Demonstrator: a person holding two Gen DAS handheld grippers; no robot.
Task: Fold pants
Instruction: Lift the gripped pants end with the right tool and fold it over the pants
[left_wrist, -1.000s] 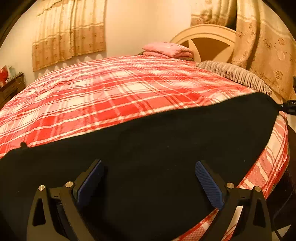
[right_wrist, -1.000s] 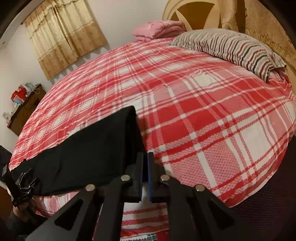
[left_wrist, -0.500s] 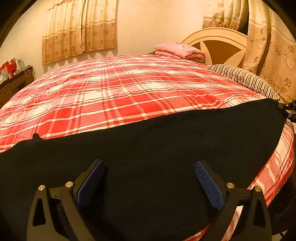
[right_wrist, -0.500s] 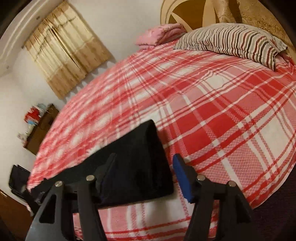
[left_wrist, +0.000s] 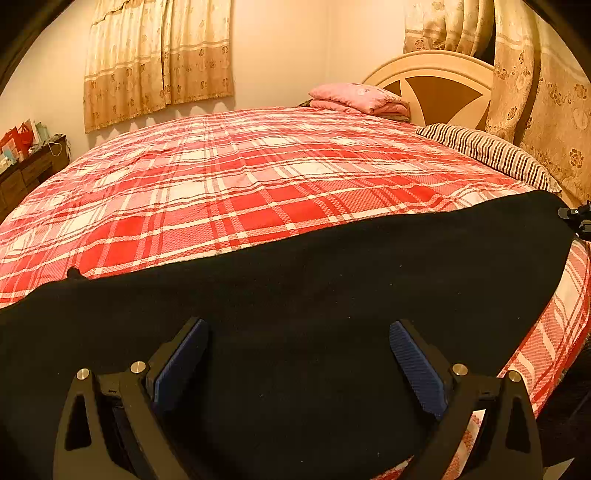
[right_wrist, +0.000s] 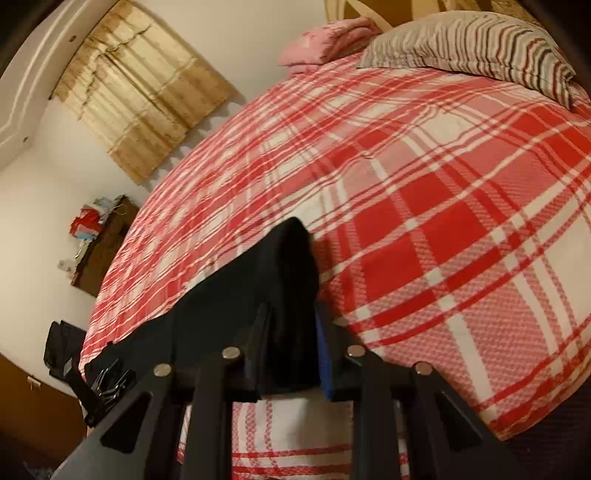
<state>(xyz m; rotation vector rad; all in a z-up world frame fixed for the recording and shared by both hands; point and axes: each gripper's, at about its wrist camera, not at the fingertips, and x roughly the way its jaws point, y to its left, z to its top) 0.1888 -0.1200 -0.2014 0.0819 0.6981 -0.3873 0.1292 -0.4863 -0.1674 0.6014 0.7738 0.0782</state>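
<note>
Black pants (left_wrist: 332, 277) lie stretched along the near edge of the red plaid bed cover (left_wrist: 240, 177). My left gripper (left_wrist: 297, 354) hovers wide open over one end of the pants, with the dark cloth beneath its blue pads (left_wrist: 413, 362) and nothing pinched. At the other end, my right gripper (right_wrist: 291, 332) is closing its jaws on a raised fold of the pants (right_wrist: 291, 266). The fold fills the gap between its fingers. The right gripper's tip (left_wrist: 576, 218) also shows at the right edge of the left wrist view.
A striped pillow (right_wrist: 472, 48) and a folded pink blanket (left_wrist: 358, 98) sit near the headboard (left_wrist: 436, 77). A dark wooden dresser (left_wrist: 29, 166) with clutter stands at the left wall. Curtains (left_wrist: 159, 62) hang behind the bed.
The right gripper opened from shut, slid over the pants' end and narrowed again around a fold that now stands up between its fingers. Its view rolled. The left gripper stayed open and still.
</note>
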